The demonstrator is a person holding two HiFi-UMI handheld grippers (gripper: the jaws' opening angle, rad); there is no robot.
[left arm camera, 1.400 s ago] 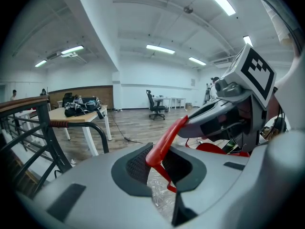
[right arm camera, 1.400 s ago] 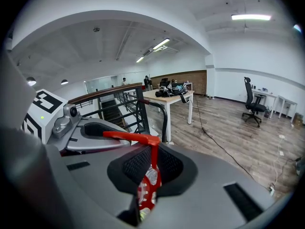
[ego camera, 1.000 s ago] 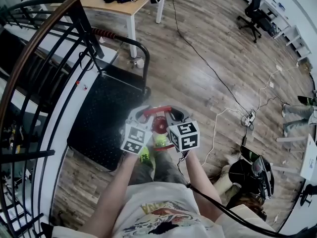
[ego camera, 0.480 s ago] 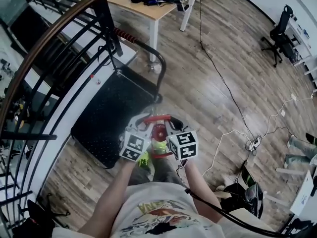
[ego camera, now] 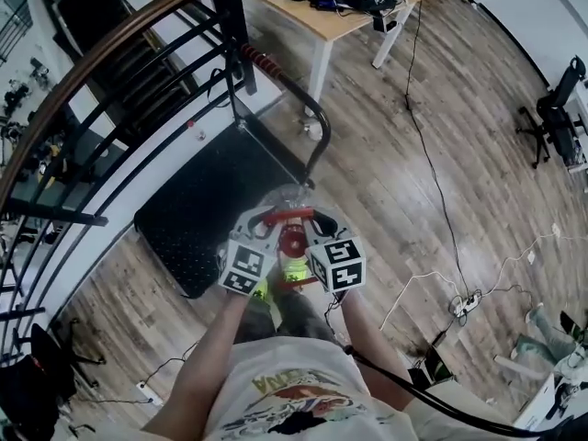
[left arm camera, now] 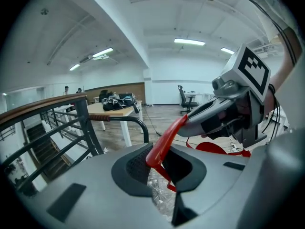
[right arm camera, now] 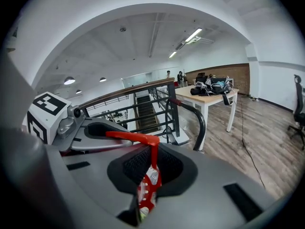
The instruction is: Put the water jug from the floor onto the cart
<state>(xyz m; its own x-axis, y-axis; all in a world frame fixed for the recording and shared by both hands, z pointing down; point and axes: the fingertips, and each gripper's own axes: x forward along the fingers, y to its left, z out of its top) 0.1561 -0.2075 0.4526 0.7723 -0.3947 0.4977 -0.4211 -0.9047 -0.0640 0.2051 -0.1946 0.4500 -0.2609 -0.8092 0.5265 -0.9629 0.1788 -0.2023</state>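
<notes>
The water jug [ego camera: 292, 243] is clear plastic with a red cap and a red carry handle [ego camera: 289, 214]. It hangs in front of me above the wooden floor. My left gripper [ego camera: 261, 222] is shut on the left end of the handle [left arm camera: 164, 142]. My right gripper [ego camera: 322, 220] is shut on the right end [right arm camera: 136, 138]. The jug's clear body [left arm camera: 159, 199] hangs below the jaws. The cart [ego camera: 207, 205] is a black platform trolley just left of and beyond the jug. Its push handle [ego camera: 308, 108] rises right behind the jug.
A black stair railing with a wooden top rail [ego camera: 110, 62] runs along the cart's far side. A wooden desk [ego camera: 322, 16] stands beyond the cart handle. Cables and a power strip [ego camera: 464, 303] lie on the floor at the right. An office chair [ego camera: 556, 118] is at the far right.
Both grippers have carried the jug toward the cart. It was out over the floor beside the deck; now it hangs at the deck's corner, close under the push handle. Both grips are unchanged.
</notes>
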